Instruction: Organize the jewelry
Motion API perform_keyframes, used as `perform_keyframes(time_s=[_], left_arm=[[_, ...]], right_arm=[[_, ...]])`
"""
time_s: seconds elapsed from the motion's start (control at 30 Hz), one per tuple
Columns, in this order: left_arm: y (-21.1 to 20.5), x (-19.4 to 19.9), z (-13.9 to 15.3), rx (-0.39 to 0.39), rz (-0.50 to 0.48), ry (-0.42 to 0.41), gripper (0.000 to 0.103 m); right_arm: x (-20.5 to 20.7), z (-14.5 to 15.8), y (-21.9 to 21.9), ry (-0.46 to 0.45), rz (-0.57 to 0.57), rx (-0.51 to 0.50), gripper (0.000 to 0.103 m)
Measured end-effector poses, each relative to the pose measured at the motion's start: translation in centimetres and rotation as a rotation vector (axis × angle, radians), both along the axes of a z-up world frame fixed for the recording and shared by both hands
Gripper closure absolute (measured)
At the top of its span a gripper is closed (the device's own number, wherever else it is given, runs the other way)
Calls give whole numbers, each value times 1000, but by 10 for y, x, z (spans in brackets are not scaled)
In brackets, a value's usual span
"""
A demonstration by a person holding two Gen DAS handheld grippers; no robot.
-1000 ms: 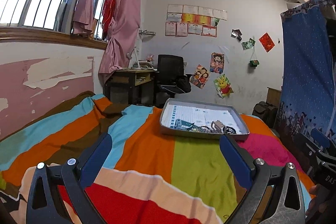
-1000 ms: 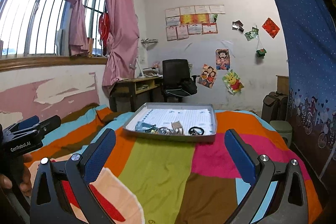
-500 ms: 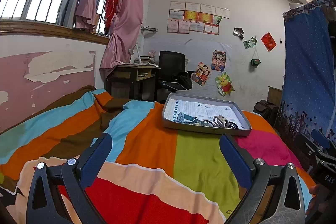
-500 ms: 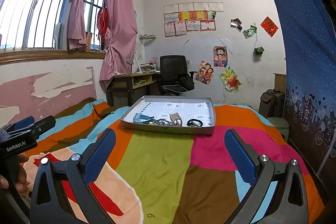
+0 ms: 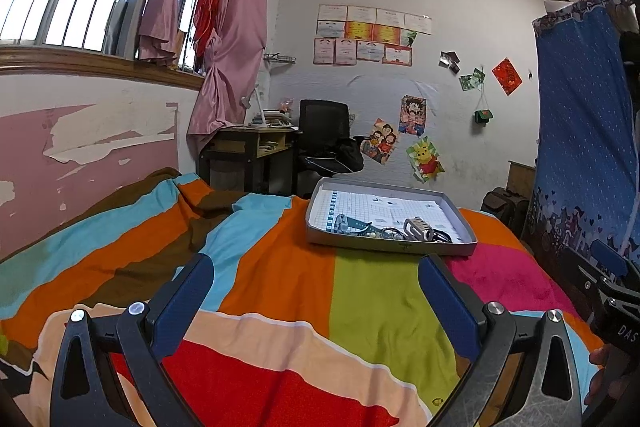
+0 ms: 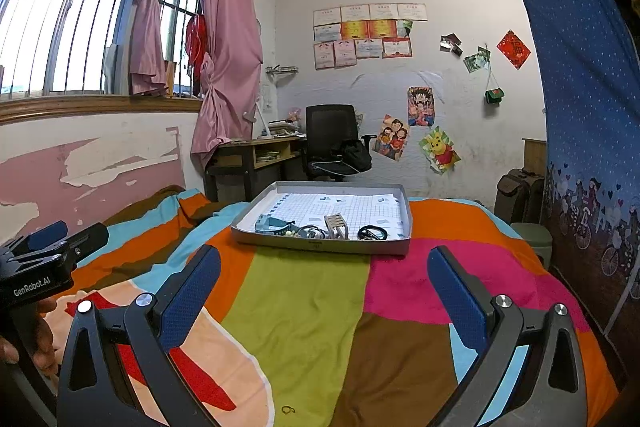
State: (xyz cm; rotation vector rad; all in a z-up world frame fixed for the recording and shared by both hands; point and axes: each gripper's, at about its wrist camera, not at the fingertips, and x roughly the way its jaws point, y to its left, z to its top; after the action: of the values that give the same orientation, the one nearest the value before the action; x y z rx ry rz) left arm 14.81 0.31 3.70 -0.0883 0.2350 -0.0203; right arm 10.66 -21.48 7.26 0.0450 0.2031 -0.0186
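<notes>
A shallow grey tray (image 5: 390, 247) (image 6: 320, 246) lined with gridded paper lies on a striped bedspread, well ahead of both grippers. Along its near side sit a teal watch band (image 6: 276, 225) (image 5: 350, 225), a pale slatted bracelet (image 6: 336, 225) (image 5: 418, 228), a black ring-shaped piece (image 6: 372, 233) and a tangle of small chains (image 6: 310, 231). My left gripper (image 5: 316, 301) is open with nothing between its blue pads. My right gripper (image 6: 324, 297) is open and empty too. A tiny gold ring (image 6: 287, 409) lies on the bedspread close below the right gripper.
The bedspread (image 5: 288, 279) has bright stripes and folds toward the left wall. Beyond the bed stand a desk (image 6: 256, 155), a black office chair (image 6: 332, 143) and suitcases (image 6: 518, 195). A blue curtain (image 6: 588, 107) hangs at the right. A hand (image 6: 24, 343) holds the left gripper.
Both grippers have tilted or risen a little, so the tray now sits lower and shows more of its inside. The small gold ring has come into the right wrist view. Jaws stayed open.
</notes>
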Motion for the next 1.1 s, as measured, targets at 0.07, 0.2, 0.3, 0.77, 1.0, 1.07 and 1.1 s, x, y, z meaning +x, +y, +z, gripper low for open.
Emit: perform_keyframes(time_s=[0.07, 0.2, 0.3, 0.77, 1.0, 1.07, 1.1], left_arm=[[0, 0, 0, 0, 0, 0, 0], [0, 0, 0, 1, 0, 0, 0], [0, 0, 0, -1, 0, 0, 0], [1, 1, -6, 0, -5, 11, 0], [-1, -1, -9, 36, 20, 5, 0], [-3, -1, -10, 50, 12, 11, 0], [-4, -2, -11, 51, 7, 10, 0]], right_arm=[[0, 0, 0, 1, 1, 0, 1], [0, 0, 0, 1, 0, 0, 1], [0, 0, 0, 1, 0, 0, 1], [4, -9, 1, 16, 4, 7, 1], [5, -14, 2, 28, 6, 6, 1], [6, -14, 2, 33, 7, 4, 1], [6, -15, 3, 36, 7, 4, 1]])
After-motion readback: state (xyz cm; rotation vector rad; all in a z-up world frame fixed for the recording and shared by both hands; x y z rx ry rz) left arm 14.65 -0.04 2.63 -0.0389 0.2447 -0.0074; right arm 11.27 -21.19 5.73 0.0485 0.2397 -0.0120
